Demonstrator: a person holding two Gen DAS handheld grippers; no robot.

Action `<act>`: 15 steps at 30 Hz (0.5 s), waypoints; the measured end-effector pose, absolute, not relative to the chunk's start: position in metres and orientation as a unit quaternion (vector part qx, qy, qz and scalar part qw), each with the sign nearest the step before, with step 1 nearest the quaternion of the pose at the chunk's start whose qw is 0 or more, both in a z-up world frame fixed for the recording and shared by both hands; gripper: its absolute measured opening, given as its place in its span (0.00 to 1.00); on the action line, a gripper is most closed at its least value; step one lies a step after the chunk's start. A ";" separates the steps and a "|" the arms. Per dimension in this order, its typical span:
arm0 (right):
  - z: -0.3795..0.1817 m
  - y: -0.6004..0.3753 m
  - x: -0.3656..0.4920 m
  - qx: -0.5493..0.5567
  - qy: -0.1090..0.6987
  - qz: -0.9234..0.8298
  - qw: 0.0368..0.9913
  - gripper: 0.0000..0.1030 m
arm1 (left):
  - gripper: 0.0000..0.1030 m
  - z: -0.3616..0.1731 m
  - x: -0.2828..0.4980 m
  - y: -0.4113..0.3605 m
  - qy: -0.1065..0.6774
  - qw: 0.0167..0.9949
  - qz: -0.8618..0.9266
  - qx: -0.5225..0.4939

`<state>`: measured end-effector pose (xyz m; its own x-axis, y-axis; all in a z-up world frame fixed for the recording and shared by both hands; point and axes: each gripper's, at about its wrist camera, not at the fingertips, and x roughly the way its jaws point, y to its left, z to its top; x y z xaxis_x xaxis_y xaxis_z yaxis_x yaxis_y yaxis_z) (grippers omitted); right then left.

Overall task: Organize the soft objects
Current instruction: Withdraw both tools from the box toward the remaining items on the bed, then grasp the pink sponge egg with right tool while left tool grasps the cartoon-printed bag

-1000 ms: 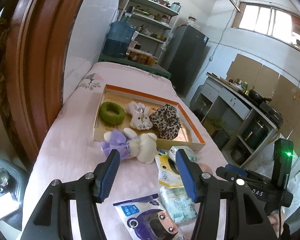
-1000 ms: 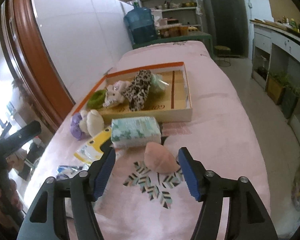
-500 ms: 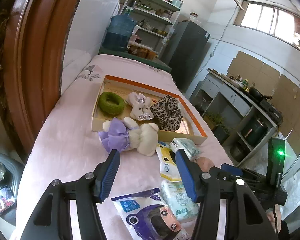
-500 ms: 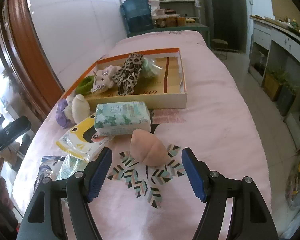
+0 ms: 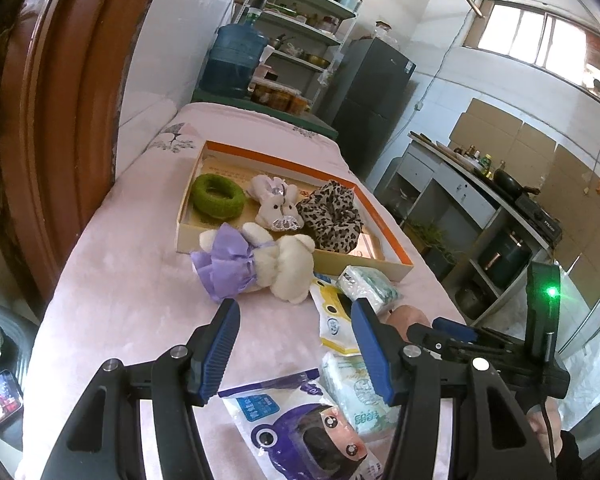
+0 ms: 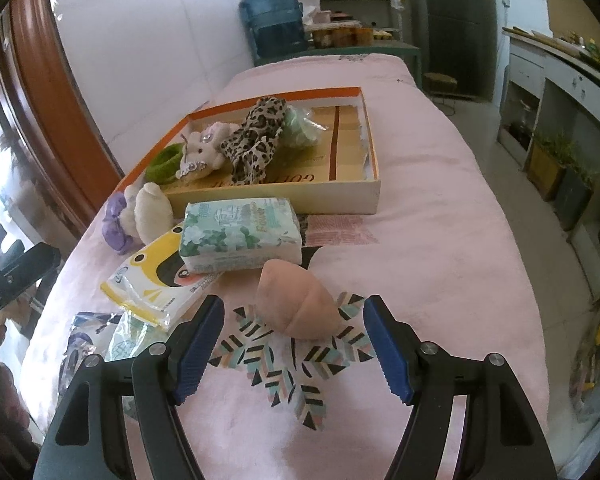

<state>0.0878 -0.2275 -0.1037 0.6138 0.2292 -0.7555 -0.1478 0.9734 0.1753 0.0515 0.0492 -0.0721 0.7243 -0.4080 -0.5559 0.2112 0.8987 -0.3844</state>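
Over the last second the right gripper (image 6: 294, 340) has come lower and nearer to the peach-coloured, egg-shaped soft sponge (image 6: 298, 300), and its blue-padded jaws have just been opening. They now stand wide apart, with the sponge sitting in the lower middle of the right wrist view, just beyond the tips and touched by neither pad. I judge this as the approach to a pick-up: the sponge looks like the next soft thing bound for the shallow orange-rimmed cardboard tray (image 6: 374, 196), which lies in the upper middle of that view.

The sponge is smooth and matte with a faint seam down its front. It rests on the pink patterned bedcover (image 6: 440, 240), tilted, just below the green-and-white floral tissue pack (image 6: 240, 234). It should squash easily under the pads.

The left gripper (image 5: 296, 344) has barely shifted. Its jaws are also apart and hold nothing, hovering at the bottom of the left wrist view below the cream plush bear in a purple dress (image 5: 260, 260), which lies against the tray's near wall.
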 end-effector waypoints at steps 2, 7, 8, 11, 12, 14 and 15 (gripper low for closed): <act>-0.107 -0.226 0.090 0.046 0.430 0.104 0.896 0.72 | 0.56 -0.073 0.051 0.051 0.330 0.917 -0.167 -0.150; -0.112 -0.225 0.096 0.042 0.436 0.101 0.893 0.72 | 0.56 -0.080 0.046 0.055 0.332 0.916 -0.167 -0.151; -0.113 -0.225 0.097 0.041 0.437 0.100 0.893 0.72 | 0.56 -0.082 0.045 0.055 0.335 0.915 -0.168 -0.150; -0.116 -0.224 0.103 0.040 0.443 0.098 0.890 0.72 | 0.56 -0.086 0.040 0.057 0.341 0.913 -0.169 -0.148; -0.117 -0.224 0.103 0.041 0.444 0.098 0.890 0.72 | 0.56 -0.088 0.038 0.057 0.344 0.912 -0.169 -0.147; -0.120 -0.224 0.105 0.044 0.448 0.098 0.888 0.71 | 0.56 -0.092 0.033 0.055 0.350 0.910 -0.169 -0.145; -0.123 -0.224 0.106 0.045 0.451 0.098 0.886 0.71 | 0.56 -0.094 0.031 0.054 0.354 0.908 -0.170 -0.146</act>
